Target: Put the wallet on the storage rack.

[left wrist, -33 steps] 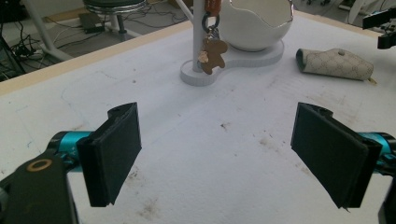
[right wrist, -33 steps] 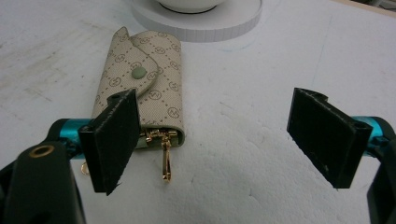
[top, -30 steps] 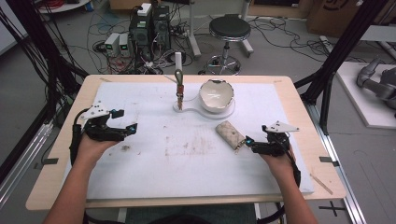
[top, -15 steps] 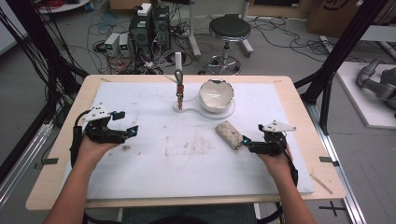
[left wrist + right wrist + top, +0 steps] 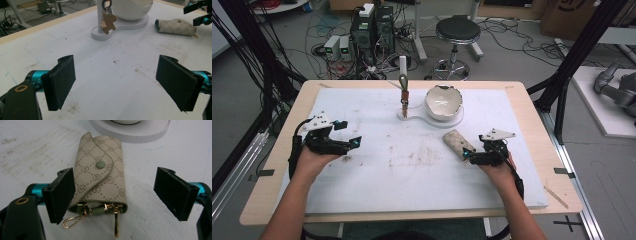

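A beige patterned key pouch with a green snap lies on the white mat, right of centre. In the right gripper view its near end lies between my jaws, gold clasps poking out toward the camera. My right gripper is open, its left pad close beside the pouch's edge. My left gripper is open over bare mat at the left, holding nothing. A white stand carries a white bowl and a post with a brown gingerbread charm hanging from a ring.
The white mat is stained near its middle and covers most of the wooden table. Black frame posts rise at both back corners. A stool, computers and cables sit on the floor beyond.
My right gripper has crept left toward the key pouch, bringing its jaws around the near end. The left gripper has barely moved.
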Motion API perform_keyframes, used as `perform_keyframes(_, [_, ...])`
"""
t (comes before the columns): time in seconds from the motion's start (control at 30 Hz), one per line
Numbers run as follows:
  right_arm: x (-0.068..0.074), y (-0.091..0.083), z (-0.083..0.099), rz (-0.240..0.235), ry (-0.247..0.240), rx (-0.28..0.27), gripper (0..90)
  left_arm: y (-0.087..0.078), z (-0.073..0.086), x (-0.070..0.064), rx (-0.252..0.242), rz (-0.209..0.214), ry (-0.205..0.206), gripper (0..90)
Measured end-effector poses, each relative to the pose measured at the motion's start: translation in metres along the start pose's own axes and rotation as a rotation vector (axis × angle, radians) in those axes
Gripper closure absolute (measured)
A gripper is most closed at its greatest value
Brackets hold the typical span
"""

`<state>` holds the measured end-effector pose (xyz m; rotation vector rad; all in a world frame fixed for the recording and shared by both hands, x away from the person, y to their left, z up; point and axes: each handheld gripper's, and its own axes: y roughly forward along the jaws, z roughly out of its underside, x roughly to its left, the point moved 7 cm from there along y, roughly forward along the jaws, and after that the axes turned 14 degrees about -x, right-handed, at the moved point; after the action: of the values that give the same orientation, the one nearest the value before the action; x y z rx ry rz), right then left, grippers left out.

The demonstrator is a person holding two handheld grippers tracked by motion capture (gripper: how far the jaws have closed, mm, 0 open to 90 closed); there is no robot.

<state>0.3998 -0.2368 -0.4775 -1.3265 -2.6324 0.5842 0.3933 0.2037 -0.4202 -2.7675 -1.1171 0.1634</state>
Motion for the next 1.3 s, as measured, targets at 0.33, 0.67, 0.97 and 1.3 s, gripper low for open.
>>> perform_keyframes(0.33, [0.012, 0.015, 0.008, -0.041, -0.022, 0.07, 17.6, -0.001, 0.002, 0.002, 0.006, -0.007, -0.005, 16.1])
perform_keyframes(0.67, [0.018, 0.022, 0.017, -0.07, -0.041, 0.145, 17.6, -0.001, 0.003, 0.001, 0.009, -0.008, -0.011, 16.1])
perform_keyframes(0.97, [0.016, 0.021, 0.018, -0.07, -0.004, 0.158, 23.6, -0.001, 0.004, 0.0, 0.015, -0.005, -0.002, 16.1])
perform_keyframes(1.3, [0.013, 0.016, 0.015, -0.075, 0.022, 0.151, 36.9, -0.001, 0.003, 0.0, 0.009, -0.003, -0.001, 16.1])
